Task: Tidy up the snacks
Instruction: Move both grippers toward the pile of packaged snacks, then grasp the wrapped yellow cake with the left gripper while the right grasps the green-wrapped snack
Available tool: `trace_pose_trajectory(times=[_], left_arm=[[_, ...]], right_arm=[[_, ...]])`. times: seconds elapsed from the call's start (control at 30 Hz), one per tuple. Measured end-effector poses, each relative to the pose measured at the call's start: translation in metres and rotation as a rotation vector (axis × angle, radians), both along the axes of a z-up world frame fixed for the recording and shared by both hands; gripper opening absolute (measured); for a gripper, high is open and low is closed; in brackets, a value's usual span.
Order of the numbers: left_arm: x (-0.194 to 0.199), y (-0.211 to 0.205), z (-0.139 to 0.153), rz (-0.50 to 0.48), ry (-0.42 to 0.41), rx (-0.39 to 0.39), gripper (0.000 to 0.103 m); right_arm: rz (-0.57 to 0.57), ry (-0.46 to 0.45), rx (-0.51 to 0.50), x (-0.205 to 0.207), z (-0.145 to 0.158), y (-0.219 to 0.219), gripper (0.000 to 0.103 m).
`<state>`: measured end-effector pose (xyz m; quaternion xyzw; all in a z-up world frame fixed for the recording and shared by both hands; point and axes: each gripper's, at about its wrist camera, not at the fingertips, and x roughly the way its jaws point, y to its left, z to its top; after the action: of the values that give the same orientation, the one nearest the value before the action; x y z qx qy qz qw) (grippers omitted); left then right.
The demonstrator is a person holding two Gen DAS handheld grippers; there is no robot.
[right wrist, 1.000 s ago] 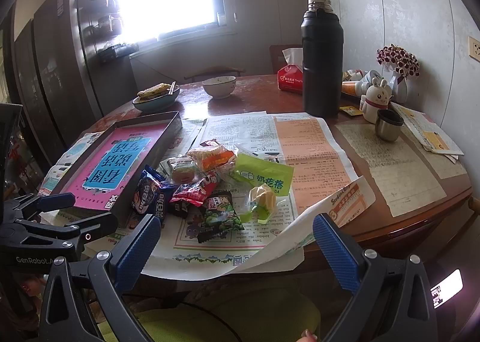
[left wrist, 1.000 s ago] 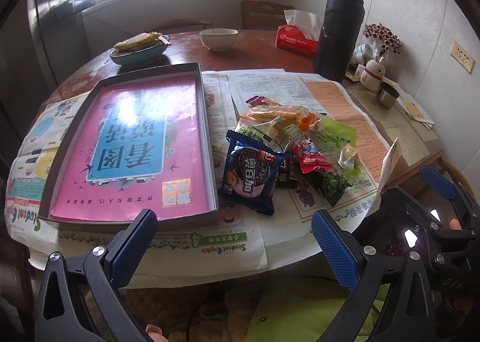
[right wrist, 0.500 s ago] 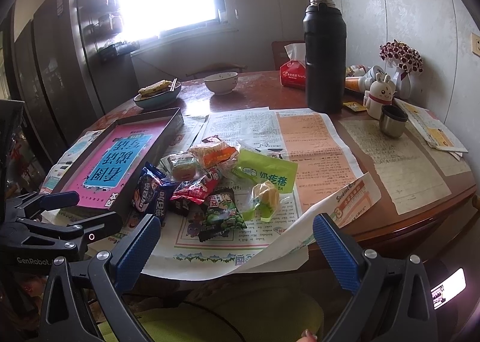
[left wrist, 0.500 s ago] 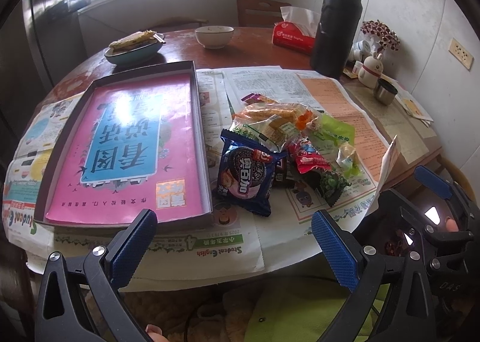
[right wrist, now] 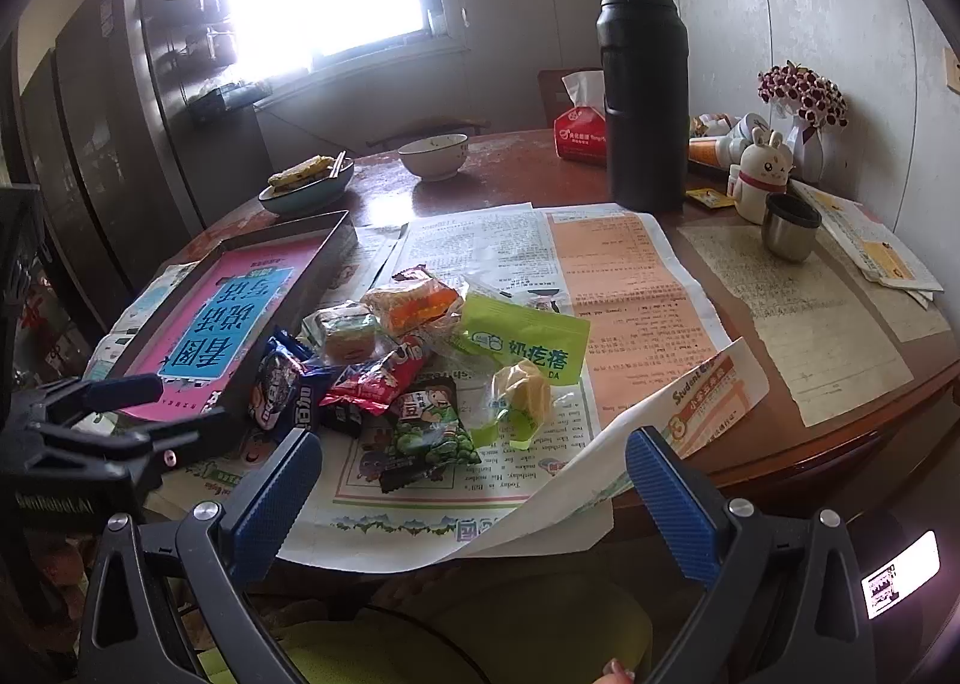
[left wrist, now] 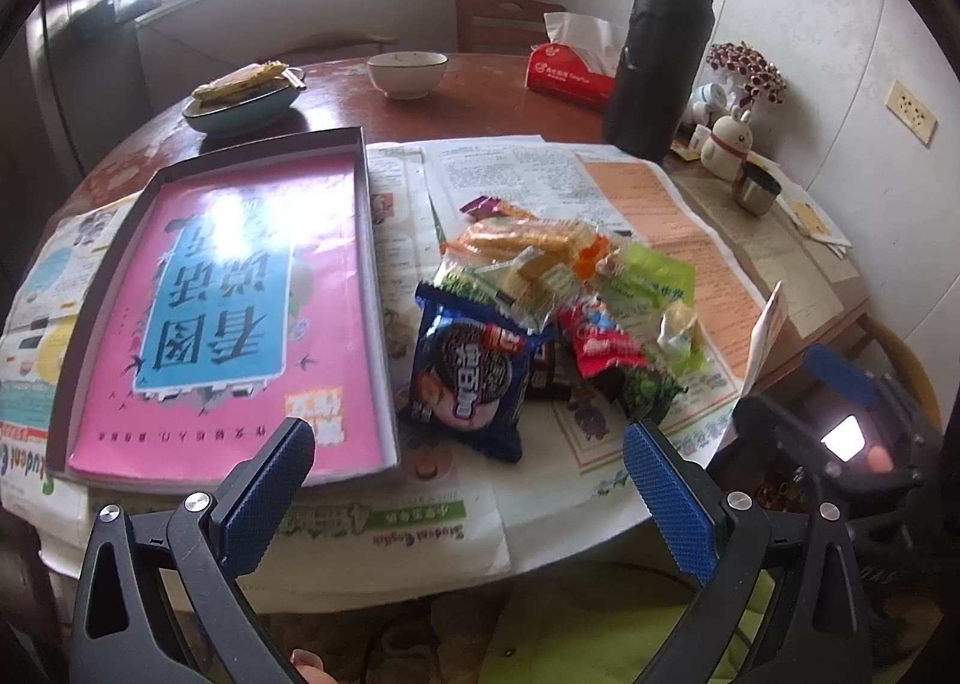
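my left gripper (left wrist: 465,447) hung spread wide and empty over the near edge of the table (left wrist: 498,84), and my right gripper (right wrist: 471,465) was just as wide apart and held nothing. the snacks lay in one loose pile on the newspaper (right wrist: 480,240), just right of the dark tray (left wrist: 360,240) with the pink and blue sheet in it. nearest my left gripper sat the blue cookie pack (left wrist: 465,378), almost touching the tray's right rim. behind it lay the orange cracker pack (left wrist: 522,240), and to the right the red packet (left wrist: 600,342), the green pea packet (right wrist: 426,432), the lime green pouch (right wrist: 528,348) and a small yellow sweet (right wrist: 522,387). far off on the table stood a black flask (right wrist: 645,102), a red tissue box (left wrist: 570,78), a white bowl (left wrist: 407,74) and a plate of food (left wrist: 246,93) at the far left.
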<state>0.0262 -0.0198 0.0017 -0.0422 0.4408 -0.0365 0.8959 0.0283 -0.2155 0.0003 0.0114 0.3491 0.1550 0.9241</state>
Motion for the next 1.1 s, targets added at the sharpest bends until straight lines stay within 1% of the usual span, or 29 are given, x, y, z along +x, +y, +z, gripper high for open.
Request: trace_pose_trajectory(times=[0.13,0.2,0.27,0.3,0.43,0.6,0.73,0.77,0.83,0.9,0.93,0.97,1.03,1.07,1.1], left_arm=[[0.015,-0.002,0.005,-0.023,-0.002,0.006,0.102],[0.024,-0.003,0.008,-0.038,-0.008,0.026,0.102],[0.035,-0.005,0.011,-0.074,-0.012,0.049,0.102],[0.039,-0.006,0.012,-0.081,-0.007,0.057,0.102],[0.06,-0.011,0.011,-0.138,0.021,0.097,0.102],[0.075,-0.018,0.011,-0.22,0.045,0.117,0.101],[0.087,-0.029,0.008,-0.288,0.064,0.163,0.1],[0.089,-0.03,0.007,-0.301,0.071,0.166,0.1],[0.092,-0.034,0.004,-0.326,0.081,0.179,0.1],[0.095,-0.035,0.002,-0.342,0.088,0.189,0.099],[0.097,-0.037,0.0,-0.35,0.091,0.192,0.093],[0.099,-0.038,-0.003,-0.364,0.103,0.192,0.084],[0.103,-0.039,-0.008,-0.379,0.134,0.185,0.073],[0.106,-0.04,-0.011,-0.384,0.146,0.181,0.071],[0.107,-0.04,-0.013,-0.385,0.15,0.181,0.069]], right_arm=[[0.004,0.022,0.008,0.008,-0.003,-0.001,0.102],[0.002,0.038,0.008,0.012,-0.004,-0.002,0.102],[0.0,0.031,0.008,0.019,-0.005,-0.004,0.102],[-0.002,0.027,0.005,0.021,-0.006,-0.004,0.102],[-0.02,0.075,0.004,0.039,-0.012,-0.007,0.102],[-0.048,0.123,0.01,0.06,-0.02,-0.01,0.102],[-0.058,0.145,-0.003,0.071,-0.027,-0.01,0.095],[-0.062,0.148,-0.021,0.073,-0.028,-0.009,0.091],[-0.062,0.165,-0.063,0.075,-0.032,-0.008,0.086],[-0.058,0.182,-0.076,0.076,-0.036,-0.006,0.08],[-0.049,0.179,-0.07,0.077,-0.037,-0.005,0.077],[-0.043,0.18,-0.076,0.078,-0.039,-0.003,0.073],[-0.032,0.185,-0.073,0.08,-0.044,0.001,0.069],[-0.03,0.189,-0.075,0.081,-0.046,0.002,0.065],[-0.03,0.191,-0.077,0.081,-0.048,0.002,0.062]])
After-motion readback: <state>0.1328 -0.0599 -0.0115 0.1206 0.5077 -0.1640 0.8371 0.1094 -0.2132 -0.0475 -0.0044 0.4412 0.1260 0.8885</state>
